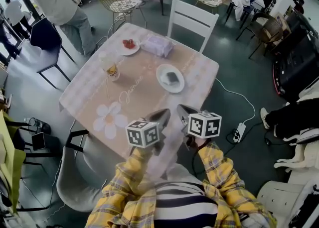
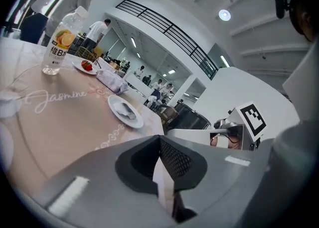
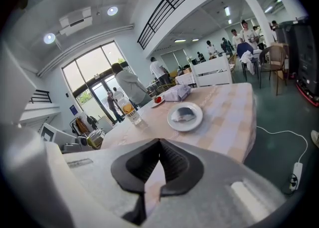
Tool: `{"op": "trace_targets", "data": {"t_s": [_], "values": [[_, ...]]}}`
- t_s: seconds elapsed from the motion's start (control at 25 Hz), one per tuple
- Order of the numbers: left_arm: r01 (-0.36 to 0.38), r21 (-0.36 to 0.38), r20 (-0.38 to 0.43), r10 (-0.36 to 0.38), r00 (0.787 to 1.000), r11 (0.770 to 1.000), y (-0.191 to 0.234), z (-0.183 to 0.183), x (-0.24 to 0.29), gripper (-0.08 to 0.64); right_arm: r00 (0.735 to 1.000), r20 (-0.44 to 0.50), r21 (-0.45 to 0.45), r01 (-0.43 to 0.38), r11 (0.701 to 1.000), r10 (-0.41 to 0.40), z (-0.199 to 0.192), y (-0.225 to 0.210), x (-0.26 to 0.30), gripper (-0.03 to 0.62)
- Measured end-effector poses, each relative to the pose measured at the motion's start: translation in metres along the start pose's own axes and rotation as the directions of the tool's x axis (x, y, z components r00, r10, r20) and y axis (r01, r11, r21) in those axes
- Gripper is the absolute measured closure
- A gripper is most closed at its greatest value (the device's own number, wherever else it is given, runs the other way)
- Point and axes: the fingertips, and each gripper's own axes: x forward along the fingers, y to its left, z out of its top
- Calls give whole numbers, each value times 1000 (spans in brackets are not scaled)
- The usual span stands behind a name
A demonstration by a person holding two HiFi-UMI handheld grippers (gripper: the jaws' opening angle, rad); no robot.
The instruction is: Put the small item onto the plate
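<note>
A: Fingers (image 2: 175, 158) of left gripper (image 2: 159, 138) pressed together, tips meet, nothing between. Right gripper (image 3: 159, 142) same: jaws together, empty.

B: Agreed. Head view sees the jaws from above only, so it doesn't show the tips meeting. It gives the layout instead: both grippers side by side over near edge of table (image 1: 94, 102), marker cubes (image 1: 143, 133) facing up, plaid yellow sleeves (image 1: 219, 172) behind them.

A: Small item (image 1: 172, 77), where?

B: On the plate (image 1: 163, 86), about its middle. Plate sits right of table centre, toward the far side, well apart from both grippers.

A: How does it look?

B: Head view: dark grey squarish patch, flat, small against the white plate. Gripper views come in low and show more: a low lump, paler grey at the sides, creased or folded, not a clean block. Material, can't tell.

A: Anything else per view?

B: Bottle (image 1: 110, 67) with orange label stands left of the plate, upright. Left gripper view shows its label print; head view too small for that. Second plate (image 1: 128, 47) with red pieces at far side, wrapped pack (image 1: 158, 45) just right of it. Left gripper view catches the right gripper's cube from the side, at right. Right gripper view shows glass doors (image 3: 97, 87) beyond the table, which the head view does not take in. Power strip (image 1: 239, 132) on floor right of table, in head and right gripper views, not in left.
</note>
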Motion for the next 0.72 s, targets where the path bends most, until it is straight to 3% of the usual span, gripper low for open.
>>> {"op": "trace_targets", "data": {"t_s": [0.28, 0.72], "values": [[30, 15, -2, -30, 1000, 999, -25, -18, -31, 558, 1000, 15, -1, 19, 1000, -19, -22, 12, -28, 592], [7, 14, 13, -7, 1000, 1000, -39, -52, -85, 558, 999, 29, -12, 29, 1000, -29, -65, 33, -72, 592]]}}
